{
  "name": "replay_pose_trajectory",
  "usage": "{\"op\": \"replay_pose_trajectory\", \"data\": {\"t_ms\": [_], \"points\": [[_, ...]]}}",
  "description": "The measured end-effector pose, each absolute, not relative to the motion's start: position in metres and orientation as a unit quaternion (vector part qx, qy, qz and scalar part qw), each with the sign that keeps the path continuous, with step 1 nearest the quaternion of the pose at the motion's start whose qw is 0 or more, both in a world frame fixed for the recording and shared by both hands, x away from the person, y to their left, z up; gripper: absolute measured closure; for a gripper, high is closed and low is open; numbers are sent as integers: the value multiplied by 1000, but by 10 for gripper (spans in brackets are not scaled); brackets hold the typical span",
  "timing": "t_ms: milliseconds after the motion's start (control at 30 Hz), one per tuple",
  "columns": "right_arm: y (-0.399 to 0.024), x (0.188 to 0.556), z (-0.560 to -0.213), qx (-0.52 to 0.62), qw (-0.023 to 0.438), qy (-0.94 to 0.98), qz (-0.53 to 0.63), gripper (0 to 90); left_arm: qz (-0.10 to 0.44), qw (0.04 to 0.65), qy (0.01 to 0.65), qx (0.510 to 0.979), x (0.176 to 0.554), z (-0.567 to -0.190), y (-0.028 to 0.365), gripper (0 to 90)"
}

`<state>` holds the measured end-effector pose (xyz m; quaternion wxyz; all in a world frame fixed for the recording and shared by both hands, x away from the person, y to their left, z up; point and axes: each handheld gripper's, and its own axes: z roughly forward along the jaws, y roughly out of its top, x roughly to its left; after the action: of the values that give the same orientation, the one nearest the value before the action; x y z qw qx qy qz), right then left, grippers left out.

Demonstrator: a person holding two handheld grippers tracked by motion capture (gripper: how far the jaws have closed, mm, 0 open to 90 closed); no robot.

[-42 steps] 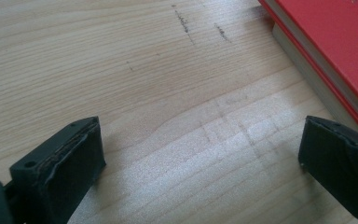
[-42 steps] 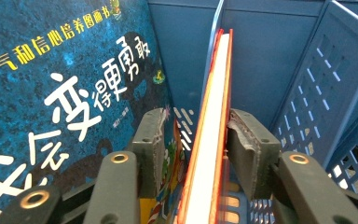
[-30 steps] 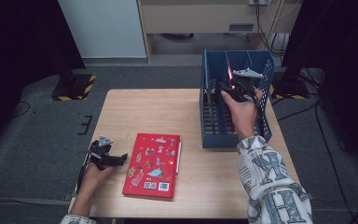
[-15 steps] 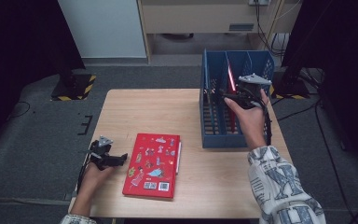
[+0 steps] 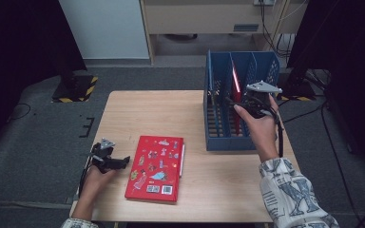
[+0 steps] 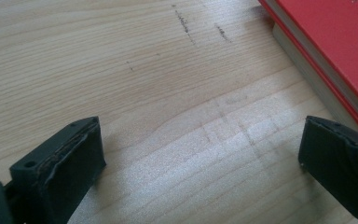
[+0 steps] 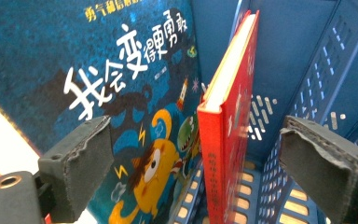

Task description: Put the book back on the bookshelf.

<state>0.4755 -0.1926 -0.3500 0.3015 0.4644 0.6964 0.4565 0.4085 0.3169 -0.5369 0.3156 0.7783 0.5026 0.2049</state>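
The red book [image 7: 226, 121] stands upright on its lower edge inside the blue rack [image 5: 218, 138], straight ahead of the right gripper [image 5: 234, 100] and in line with the gap between its jaws, its spine toward the gripper. In the right gripper view the book shows between the two pads [image 7: 81, 158] with clear space on either side; neither pad touches it. The jaws have just been opening and now stand wide, gripping nothing.

To one side of the gripper, beside the red book, a dark blue picture book [image 7: 98, 93] with a yellow cartoon creature on its cover leans in the same rack. On the other side a slotted blue divider rises close to the red book, just beyond the far pad. The rack's walls close in around the gripper's front.

The left gripper [image 5: 121, 162] is held low over the wooden table [image 5: 138, 114], well apart from the rack, its jaws wide open with only bare wood between them. Just beside its tips lies a second red book [image 5: 156, 167], flat on the table, cover up.
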Motion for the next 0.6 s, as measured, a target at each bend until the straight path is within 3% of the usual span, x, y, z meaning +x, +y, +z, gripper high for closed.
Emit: {"op": "replay_pose_trajectory", "data": {"t_ms": [200,600], "points": [[-196,466,-353,453,317,702,449,113,205,314,504,778,409,-537,317,0],[-206,447,-365,456,301,703,456,103,206,314,505,777,409,-537,317,0]]}}
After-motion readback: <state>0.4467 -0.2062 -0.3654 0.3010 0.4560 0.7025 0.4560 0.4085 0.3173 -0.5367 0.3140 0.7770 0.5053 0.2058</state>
